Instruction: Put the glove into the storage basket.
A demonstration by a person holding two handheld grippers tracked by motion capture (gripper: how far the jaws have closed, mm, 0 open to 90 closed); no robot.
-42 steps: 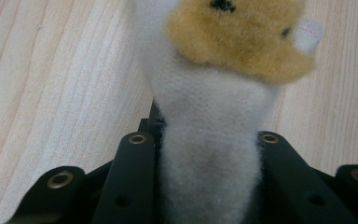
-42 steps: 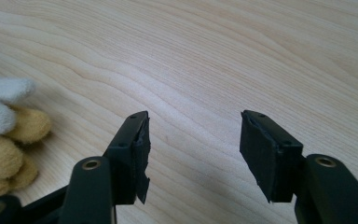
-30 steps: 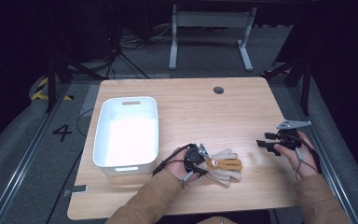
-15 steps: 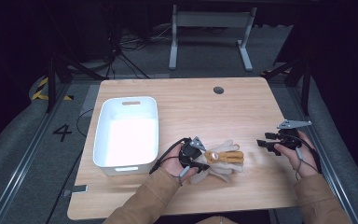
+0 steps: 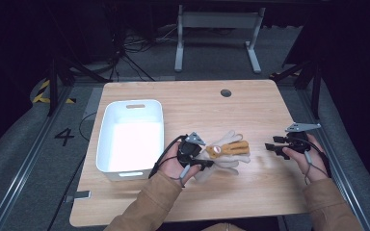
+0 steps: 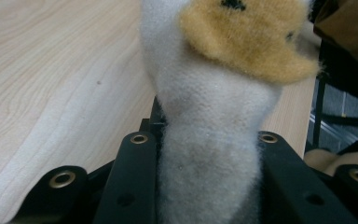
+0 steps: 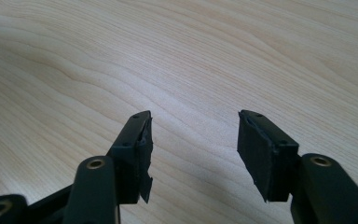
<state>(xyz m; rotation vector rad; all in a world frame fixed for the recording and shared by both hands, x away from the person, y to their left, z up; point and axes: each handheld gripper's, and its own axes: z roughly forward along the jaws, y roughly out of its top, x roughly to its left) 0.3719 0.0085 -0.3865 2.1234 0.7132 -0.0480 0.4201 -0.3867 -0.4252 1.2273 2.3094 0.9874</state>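
A fuzzy white and tan plush toy (image 5: 229, 149) lies on the wooden table (image 5: 197, 106), right of the white bin. My left gripper (image 5: 206, 162) is at the toy's near left end. In the left gripper view its jaws are shut on a white limb of the plush toy (image 6: 209, 116), with the tan part above them. My right gripper (image 5: 271, 147) hovers near the table's right edge, apart from the toy. Its jaws stand open (image 7: 193, 149) over bare wood with nothing between them.
An empty white bin (image 5: 107, 144) with a handle slot stands on the left half of the table, close to my left hand. A round grommet hole (image 5: 226, 93) sits at the far middle. Dark floor and a desk frame lie beyond the table.
My left gripper and the plush toy in it have shifted a little away from the front edge and to the left. The right gripper has stayed where it was.
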